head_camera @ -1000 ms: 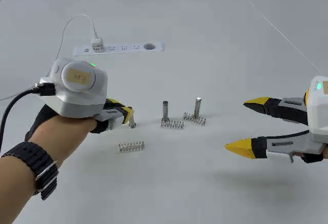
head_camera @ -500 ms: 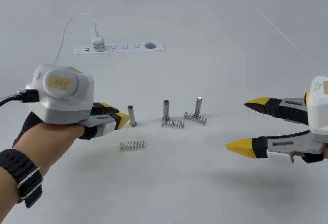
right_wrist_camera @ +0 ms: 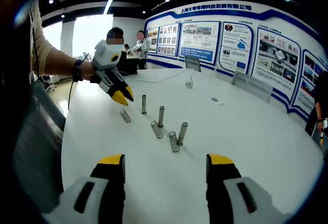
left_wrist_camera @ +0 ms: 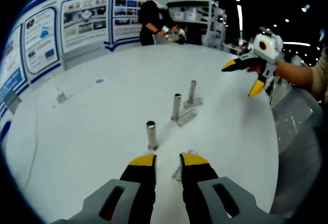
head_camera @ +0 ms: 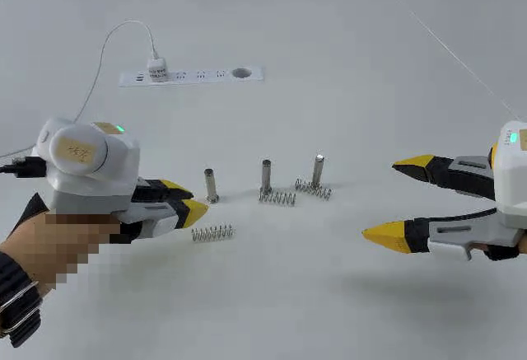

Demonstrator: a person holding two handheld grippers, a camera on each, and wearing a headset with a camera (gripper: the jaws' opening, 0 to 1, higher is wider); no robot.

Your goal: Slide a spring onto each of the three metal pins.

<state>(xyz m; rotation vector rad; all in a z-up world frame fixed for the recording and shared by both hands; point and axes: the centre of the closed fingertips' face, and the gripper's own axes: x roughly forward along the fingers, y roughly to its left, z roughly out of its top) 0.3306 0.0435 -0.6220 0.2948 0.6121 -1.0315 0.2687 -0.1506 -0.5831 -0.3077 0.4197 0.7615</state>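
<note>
Three metal pins stand upright in a row on the white table: left pin (head_camera: pixel 211 185), middle pin (head_camera: pixel 266 175), right pin (head_camera: pixel 318 170). All three are bare. One spring (head_camera: pixel 212 232) lies in front of the left pin, another spring (head_camera: pixel 277 198) at the middle pin's foot, and a third spring (head_camera: pixel 314 189) by the right pin. My left gripper (head_camera: pixel 188 199) sits just left of the left pin, jaws a narrow gap apart and holding nothing. In the left gripper view that pin (left_wrist_camera: pixel 151 135) stands just beyond its tips (left_wrist_camera: pixel 167 161). My right gripper (head_camera: pixel 380 198) hovers wide open, well right of the pins (right_wrist_camera: pixel 161 116).
A white power strip (head_camera: pixel 191 76) with a plugged-in charger and cable lies at the back of the table. A black cable trails from the left gripper. Other people stand beyond the table's far end in the gripper views.
My left gripper has drawn back to the left and nearer to me, away from the left pin, which now stands free. The right gripper has stayed put.
</note>
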